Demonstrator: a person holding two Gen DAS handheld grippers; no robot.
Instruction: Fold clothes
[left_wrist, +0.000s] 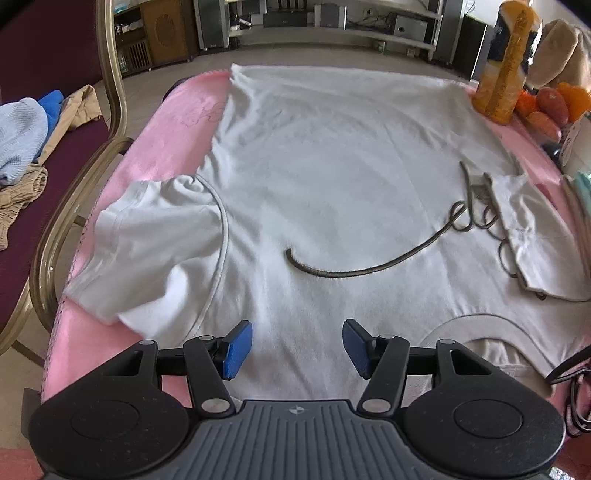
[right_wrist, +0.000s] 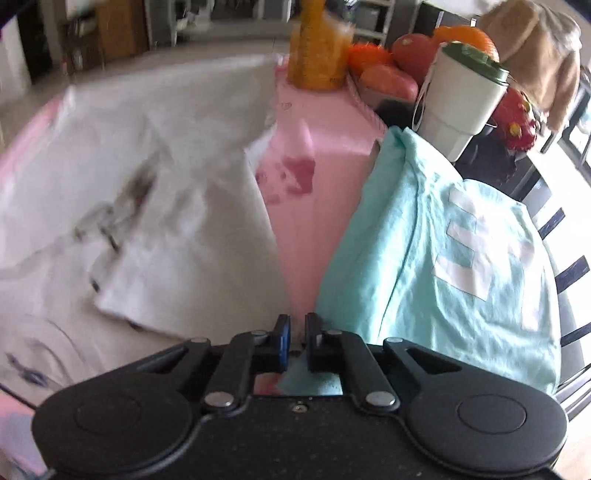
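Observation:
A white T-shirt (left_wrist: 325, 166) with dark script lettering lies spread flat on a pink cloth (left_wrist: 177, 122). Its left sleeve (left_wrist: 155, 240) lies out to the left. Its right sleeve (left_wrist: 535, 240) is folded inward over the body. My left gripper (left_wrist: 297, 349) is open and empty, just above the shirt near the collar (left_wrist: 476, 325). In the right wrist view the shirt (right_wrist: 129, 184) is blurred at left. My right gripper (right_wrist: 297, 341) has its jaws nearly together with nothing between them, above the pink cloth (right_wrist: 314, 184) beside the shirt's edge.
A folded mint T-shirt (right_wrist: 443, 240) lies at the right. A white cup (right_wrist: 461, 99), an orange bottle (right_wrist: 317, 48) and fruit (right_wrist: 406, 55) stand at the far right. A maroon chair (left_wrist: 55, 166) with clothes (left_wrist: 18, 140) stands left of the table.

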